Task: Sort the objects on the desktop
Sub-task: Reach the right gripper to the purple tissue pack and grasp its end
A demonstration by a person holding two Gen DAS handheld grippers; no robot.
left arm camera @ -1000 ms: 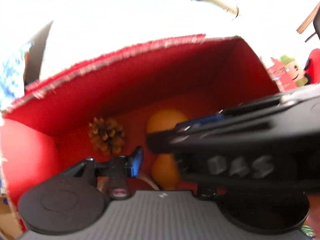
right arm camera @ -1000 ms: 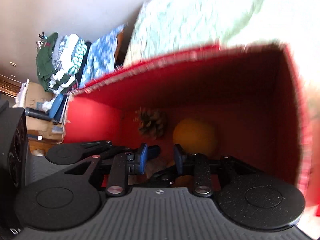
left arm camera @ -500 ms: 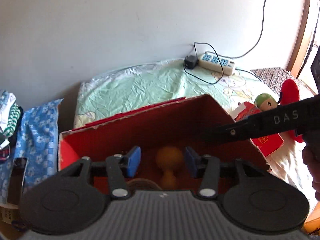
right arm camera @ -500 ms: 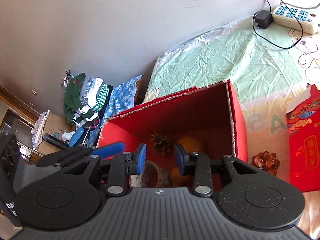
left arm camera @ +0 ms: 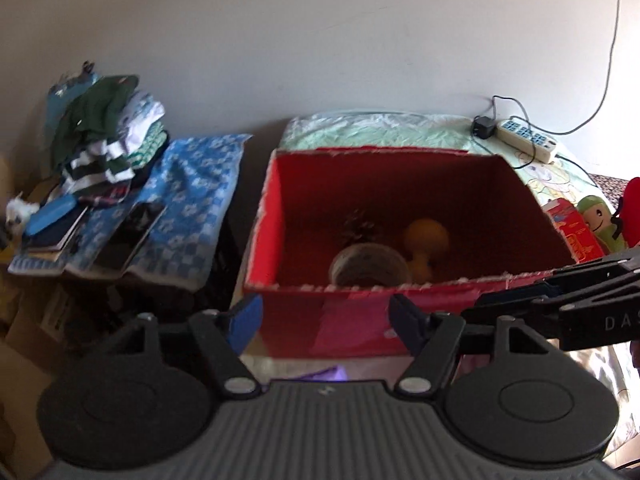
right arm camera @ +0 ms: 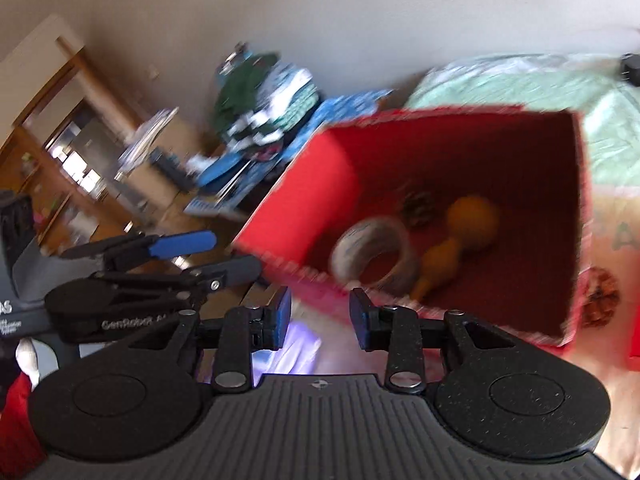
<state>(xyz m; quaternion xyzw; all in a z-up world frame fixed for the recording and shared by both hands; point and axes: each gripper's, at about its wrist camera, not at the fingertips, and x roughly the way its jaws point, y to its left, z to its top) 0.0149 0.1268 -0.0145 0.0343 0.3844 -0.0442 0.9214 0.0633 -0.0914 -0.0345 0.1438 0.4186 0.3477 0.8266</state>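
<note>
Inside the red box, which stands open-topped on a bed covered with a pale green sheet, three things lie on the floor of the box: a roll of tape nearest the front wall, a dark pine cone just behind it, and an orange gourd-shaped toy to its right, its narrow end close beside the roll. The left gripper hangs in front of the box's near wall with its fingers spread wide apart and nothing between them. The right gripper is likewise released, its fingers parted and empty, just outside the box's near corner; its view is blurred, but the tape, cone and gourd show in the box there too. A second pine cone lies on the sheet just outside the box's right wall. In the left view the right gripper's black body reaches in from the right edge, and in the right view the left gripper shows at the left with its blue pads apart. Beyond the box a white power strip with a black plug rests on the sheet near the wall, a small green-capped doll and a red packet lie to the right, and a pile of folded clothes sits on a blue patterned cloth to the left.
</note>
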